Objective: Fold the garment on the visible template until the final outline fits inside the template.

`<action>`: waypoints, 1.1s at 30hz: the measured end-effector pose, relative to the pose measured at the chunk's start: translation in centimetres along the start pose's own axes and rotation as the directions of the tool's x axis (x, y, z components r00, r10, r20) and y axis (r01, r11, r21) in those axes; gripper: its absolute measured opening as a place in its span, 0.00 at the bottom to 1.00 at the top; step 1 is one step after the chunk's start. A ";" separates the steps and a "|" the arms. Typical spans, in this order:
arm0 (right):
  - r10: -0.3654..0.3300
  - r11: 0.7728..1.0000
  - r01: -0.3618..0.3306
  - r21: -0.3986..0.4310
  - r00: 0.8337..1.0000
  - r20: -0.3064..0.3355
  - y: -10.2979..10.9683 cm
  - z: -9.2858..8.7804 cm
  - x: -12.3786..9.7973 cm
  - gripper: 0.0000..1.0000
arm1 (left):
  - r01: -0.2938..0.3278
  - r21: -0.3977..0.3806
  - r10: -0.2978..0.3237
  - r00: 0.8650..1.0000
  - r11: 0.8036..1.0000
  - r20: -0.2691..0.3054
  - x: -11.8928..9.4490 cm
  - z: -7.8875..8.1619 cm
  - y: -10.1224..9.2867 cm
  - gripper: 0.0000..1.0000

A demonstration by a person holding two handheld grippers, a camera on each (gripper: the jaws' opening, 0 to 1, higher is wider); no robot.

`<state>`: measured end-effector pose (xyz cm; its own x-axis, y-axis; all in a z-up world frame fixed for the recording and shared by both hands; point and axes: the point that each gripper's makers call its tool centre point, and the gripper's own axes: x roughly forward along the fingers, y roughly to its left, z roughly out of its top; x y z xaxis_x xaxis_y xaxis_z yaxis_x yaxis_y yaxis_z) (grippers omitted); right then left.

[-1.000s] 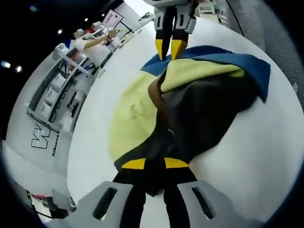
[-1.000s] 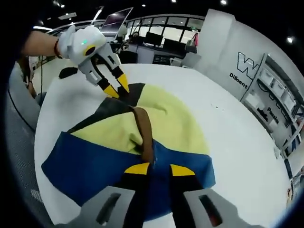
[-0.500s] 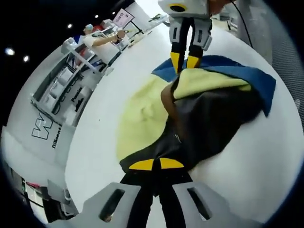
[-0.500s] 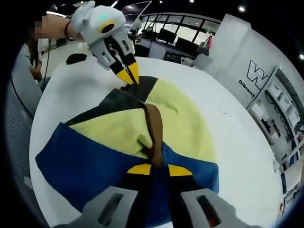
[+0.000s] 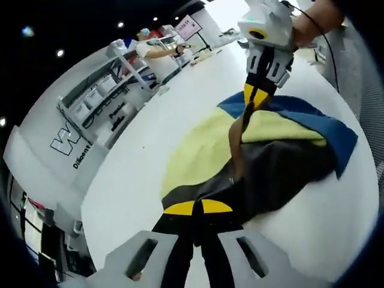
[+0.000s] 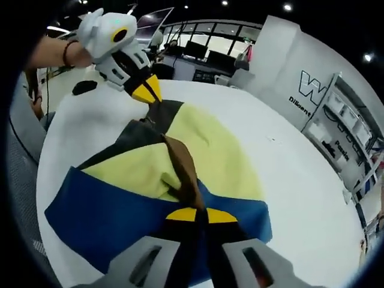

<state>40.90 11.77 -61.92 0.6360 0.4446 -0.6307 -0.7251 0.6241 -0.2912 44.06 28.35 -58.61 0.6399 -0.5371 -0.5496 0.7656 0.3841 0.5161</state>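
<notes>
**A:** How do the two hands sit?

**B:** In the left gripper view the left gripper (image 5: pixel 198 207) rises from six o'clock, its yellow tips pressed together on the dark edge of the yellow, navy-blue and black colour-block fabric garment (image 5: pixel 252 162); the right gripper (image 5: pixel 254 99) comes in from one o'clock, a bare forearm behind it, tips together on the far blue edge near a brown strip of cloth. In the right gripper view the right gripper (image 6: pixel 201 215) closes at six o'clock on the blue hem beside the brown strip; the left gripper (image 6: pixel 147 93) reaches in from eleven o'clock, a wrist with a dark band behind it, jaws shut on the black corner.

**A:** And the garment?

**B:** Spread on the round white table (image 5: pixel 138 180), partly folded; yellow panel in the middle, blue towards the right gripper, black towards the left; a small dark patch (image 6: pixel 84 87) lies on the table at ten o'clock in the right gripper view.

**A:** What differs from a second ago?

**B:** Both pairs of jaws were parted then, with a gap between the tips; now each is closed on cloth; the garment lies much as before, the brown strip drawn a little straighter between the two grips.

**A:** The room?

**B:** White shelving (image 5: pixel 105 105) at ten o'clock in the left gripper view; a white wall with dark lettering (image 6: pixel 312 90) at two o'clock in the right.
</notes>
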 end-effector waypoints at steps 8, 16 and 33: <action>-0.038 0.998 0.035 0.047 0.998 0.053 -1.6 1.5 -0.9 0.00 | -0.028 -0.074 0.028 1.000 0.997 -0.010 -0.2 -0.2 0.9 0.00; -0.061 0.997 0.056 0.062 0.995 0.085 -2.7 2.7 -1.4 0.00 | -0.059 -0.185 0.065 0.998 0.981 0.026 -0.9 0.9 2.2 0.00; -0.117 0.993 0.116 0.019 0.988 0.101 -5.5 4.8 -1.8 0.00 | -0.102 -0.252 0.119 0.991 0.962 0.054 -1.4 2.9 3.7 0.00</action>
<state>44.98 10.64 -55.79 0.7400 0.4307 -0.5166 -0.6411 0.6838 -0.3483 45.78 28.38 -54.02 0.7224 -0.5268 -0.4480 0.6879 0.6139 0.3872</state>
